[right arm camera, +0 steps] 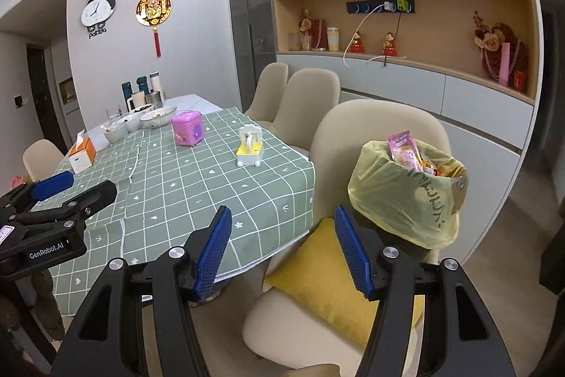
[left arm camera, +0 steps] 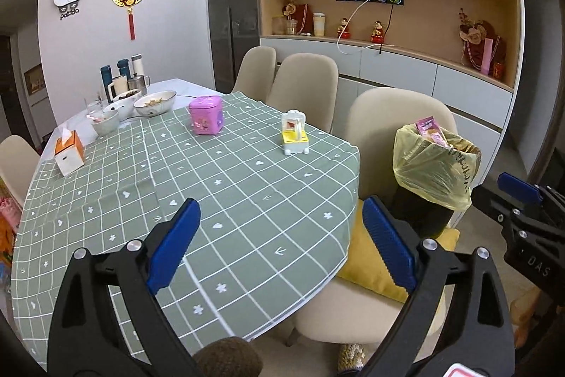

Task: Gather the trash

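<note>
I am looking over the table (left arm camera: 247, 200), its green checked cloth nearly bare at my end, with bowls (left arm camera: 155, 103), flasks and an orange tissue box (left arm camera: 69, 152) crowded at the far end. A pink tin (left arm camera: 206, 115) and a small white-and-yellow toy-like box (left arm camera: 295, 136) stand apart in the middle.

To the right, a beige chair (right arm camera: 381, 136) carries a yellow cushion (right arm camera: 317, 274) and, on it, the black trash bin (left arm camera: 423, 211) lined with a yellow plastic bag (right arm camera: 406, 196). The bin is already full: a pink snack wrapper (right arm camera: 402, 143) sticks up above the rim.

My left tool (left arm camera: 279, 246) has its jaws spread wide with nothing between them, over the near edge of the table. My right tool (right arm camera: 282, 249) is also apart and empty, aimed at the gap between table and chair, just short of the bin.

I judge the bag thin, soft and slippery, and the wrappers inside light and crinkly. If the bag is to come out, I would pinch the loose folded-over rim where the plastic bunches, not the taut side.
</note>
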`<state>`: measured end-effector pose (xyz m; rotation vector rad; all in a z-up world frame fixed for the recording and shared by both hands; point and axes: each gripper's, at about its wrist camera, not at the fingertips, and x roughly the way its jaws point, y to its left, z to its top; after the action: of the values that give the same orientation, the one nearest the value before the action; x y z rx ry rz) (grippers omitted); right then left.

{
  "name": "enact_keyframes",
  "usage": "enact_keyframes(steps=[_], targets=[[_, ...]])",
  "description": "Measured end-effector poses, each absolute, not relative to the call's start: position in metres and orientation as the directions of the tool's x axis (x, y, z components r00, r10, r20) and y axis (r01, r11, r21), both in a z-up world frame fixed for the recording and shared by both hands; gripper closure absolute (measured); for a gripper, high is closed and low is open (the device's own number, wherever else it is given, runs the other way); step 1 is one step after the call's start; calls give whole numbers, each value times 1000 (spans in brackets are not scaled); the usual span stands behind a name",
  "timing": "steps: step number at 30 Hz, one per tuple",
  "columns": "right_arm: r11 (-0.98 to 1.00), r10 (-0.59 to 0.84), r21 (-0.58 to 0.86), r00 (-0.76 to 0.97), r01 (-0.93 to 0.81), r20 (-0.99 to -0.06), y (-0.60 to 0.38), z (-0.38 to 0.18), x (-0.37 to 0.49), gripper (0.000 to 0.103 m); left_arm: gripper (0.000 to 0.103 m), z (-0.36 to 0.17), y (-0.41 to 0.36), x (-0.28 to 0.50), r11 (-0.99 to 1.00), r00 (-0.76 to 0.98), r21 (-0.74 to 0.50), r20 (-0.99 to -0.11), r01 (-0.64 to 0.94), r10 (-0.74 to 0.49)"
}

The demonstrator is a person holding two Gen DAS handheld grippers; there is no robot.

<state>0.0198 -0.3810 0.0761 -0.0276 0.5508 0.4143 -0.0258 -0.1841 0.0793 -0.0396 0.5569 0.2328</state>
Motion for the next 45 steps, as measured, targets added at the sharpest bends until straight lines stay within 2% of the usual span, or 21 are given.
enact_keyframes(steps=[45], targets=[[937, 333, 83, 798, -339, -501, -388, 85, 8, 46, 14, 88, -191, -30, 987, 854, 0, -502, -159, 137]])
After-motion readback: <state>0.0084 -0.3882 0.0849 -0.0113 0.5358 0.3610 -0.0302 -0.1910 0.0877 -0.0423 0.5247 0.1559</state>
